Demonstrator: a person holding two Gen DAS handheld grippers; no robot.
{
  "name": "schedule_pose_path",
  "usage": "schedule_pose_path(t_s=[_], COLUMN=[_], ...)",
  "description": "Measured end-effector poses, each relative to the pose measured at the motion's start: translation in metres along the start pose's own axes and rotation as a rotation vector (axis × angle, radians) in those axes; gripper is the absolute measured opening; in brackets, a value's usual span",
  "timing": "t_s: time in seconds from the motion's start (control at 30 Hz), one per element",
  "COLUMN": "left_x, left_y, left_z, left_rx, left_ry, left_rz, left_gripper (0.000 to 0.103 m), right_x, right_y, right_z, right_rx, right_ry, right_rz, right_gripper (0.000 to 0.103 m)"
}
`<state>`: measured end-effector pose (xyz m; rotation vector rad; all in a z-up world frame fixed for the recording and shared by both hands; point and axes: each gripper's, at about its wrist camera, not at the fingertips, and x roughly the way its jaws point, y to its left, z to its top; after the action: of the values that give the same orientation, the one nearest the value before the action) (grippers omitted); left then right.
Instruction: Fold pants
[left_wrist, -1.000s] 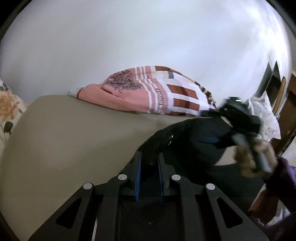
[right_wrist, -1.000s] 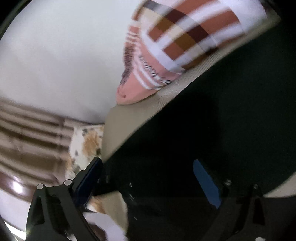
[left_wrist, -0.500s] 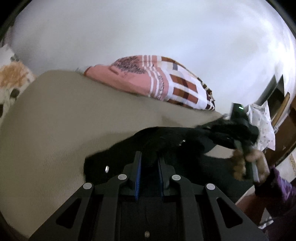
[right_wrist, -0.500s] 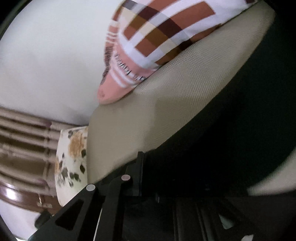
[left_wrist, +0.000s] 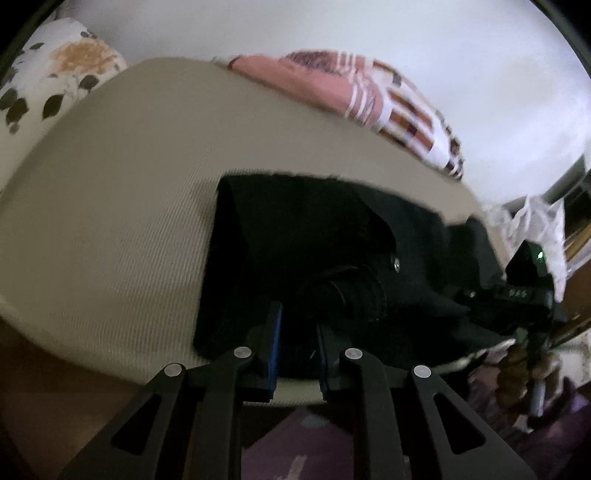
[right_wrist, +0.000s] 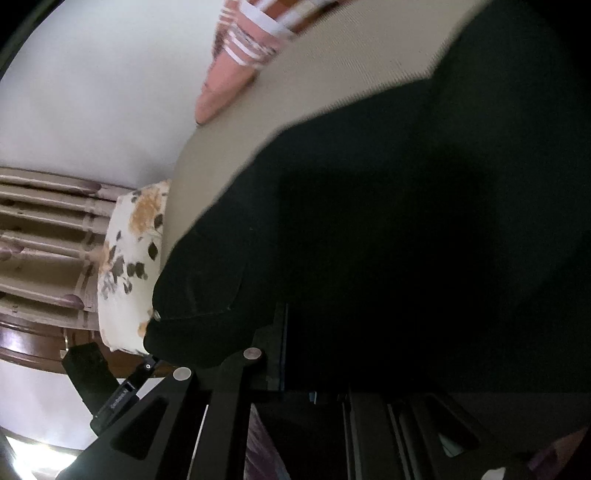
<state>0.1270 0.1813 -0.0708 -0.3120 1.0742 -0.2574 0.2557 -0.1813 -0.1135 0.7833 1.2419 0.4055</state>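
Black pants (left_wrist: 314, 236) lie bunched on the beige bed (left_wrist: 129, 192), reaching its near edge. My left gripper (left_wrist: 297, 332) is shut on a thick fold of the pants by the waistband, close to a metal button (left_wrist: 396, 264). In the left wrist view my right gripper (left_wrist: 517, 295) sits at the right end of the pants, with a hand (left_wrist: 517, 373) under it. In the right wrist view the pants (right_wrist: 369, 221) fill most of the frame, and my right gripper (right_wrist: 310, 347) is shut on their dark cloth. Its right finger is lost in shadow.
A pink striped blanket (left_wrist: 351, 92) lies at the bed's far side against the white wall. A floral pillow (left_wrist: 55, 74) rests at the left end, by a wooden headboard (right_wrist: 44, 229). White patterned cloth (left_wrist: 535, 229) hangs beyond the right end. The bed's near edge runs just below my grippers.
Both grippers came down and toward the near edge, dragging the pants, which now lie lower on the bed. The right gripper went from wide open to shut on the cloth.
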Motion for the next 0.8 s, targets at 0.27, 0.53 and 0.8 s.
schedule_pose_path(t_s=[0.27, 0.53, 0.8], left_x=[-0.002, -0.014, 0.045], left_y=[-0.014, -0.073, -0.071], left_z=[-0.023, -0.001, 0.004], left_rx=[0.082, 0.148, 0.109], left_ry=[0.028, -0.153, -0.007], left_rz=[0.271, 0.230, 0.196], left_gripper=[0.021, 0.060, 0.060], right_x=[0.022, -0.023, -0.127], right_y=[-0.027, -0.074, -0.152], right_z=[-0.013, 0.009, 0.065], right_rx=[0.061, 0.202, 0.212], right_ry=[0.037, -0.160, -0.497], right_rz=[0.110, 0.286, 0.226], right_gripper=[0.012, 0.033, 0.033])
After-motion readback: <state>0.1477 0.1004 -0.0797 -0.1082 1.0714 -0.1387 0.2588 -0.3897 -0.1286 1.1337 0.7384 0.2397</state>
